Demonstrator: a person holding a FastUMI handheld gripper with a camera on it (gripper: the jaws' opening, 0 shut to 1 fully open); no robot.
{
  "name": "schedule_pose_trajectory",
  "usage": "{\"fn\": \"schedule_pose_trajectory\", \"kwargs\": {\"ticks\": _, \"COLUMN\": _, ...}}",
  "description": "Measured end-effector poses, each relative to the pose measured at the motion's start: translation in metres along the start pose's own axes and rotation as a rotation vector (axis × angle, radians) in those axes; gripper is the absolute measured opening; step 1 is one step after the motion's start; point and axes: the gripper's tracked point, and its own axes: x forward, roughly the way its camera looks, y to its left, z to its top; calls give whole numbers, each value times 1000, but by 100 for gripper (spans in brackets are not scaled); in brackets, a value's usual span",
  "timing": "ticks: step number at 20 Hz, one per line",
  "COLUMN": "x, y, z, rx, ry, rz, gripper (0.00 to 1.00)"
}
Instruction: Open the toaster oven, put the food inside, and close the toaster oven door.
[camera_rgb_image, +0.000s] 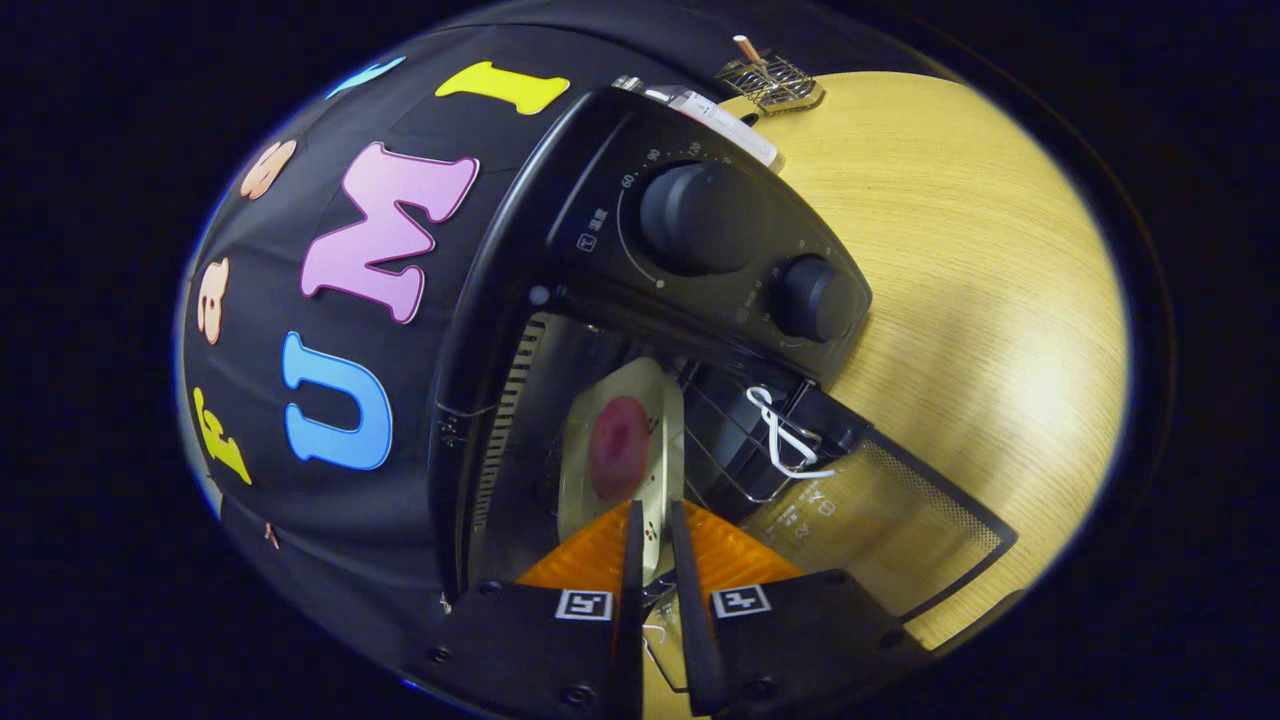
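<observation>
Jaws (652, 520) clamped on plate (668, 405) rim, food (618, 448) on it, inside open toaster oven (600, 300)

One toaster oven (640, 330), two knobs (700, 215), one plate (620, 450).

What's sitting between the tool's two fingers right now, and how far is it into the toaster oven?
In the gripper view, the tool is shut on the plate's near rim; the plate, carrying the pink food, already reaches into the open toaster oven.

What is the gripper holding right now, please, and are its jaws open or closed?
Gripper: jaws closed on the rim of the plate carrying the food, inside the open toaster oven.
</observation>
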Motion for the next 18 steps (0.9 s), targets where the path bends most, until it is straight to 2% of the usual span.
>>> {"fn": "schedule_pose_trajectory", "kwargs": {"ticks": 1, "x": -2, "y": 6, "z": -3, "rx": 0, "ry": 7, "rz": 34, "gripper": 44}}
{"fn": "schedule_pose_trajectory", "kwargs": {"ticks": 3, "x": -13, "y": 7, "z": -9, "rx": -38, "ry": 13, "rz": 22, "gripper": 85}}
{"fn": "schedule_pose_trajectory", "kwargs": {"ticks": 5, "x": -23, "y": 5, "z": -16, "rx": -77, "ry": 23, "rz": 14, "gripper": 88}}
{"fn": "schedule_pose_trajectory", "kwargs": {"ticks": 7, "x": -42, "y": 5, "z": -20, "rx": -131, "ry": 28, "rz": -1, "gripper": 99}}
{"fn": "schedule_pose_trajectory", "kwargs": {"ticks": 11, "x": -78, "y": 1, "z": -33, "rx": -313, "ry": 56, "rz": -32, "gripper": 99}}
{"fn": "schedule_pose_trajectory", "kwargs": {"ticks": 18, "x": -123, "y": -36, "z": -56, "rx": -760, "ry": 119, "rz": -139, "gripper": 99}}
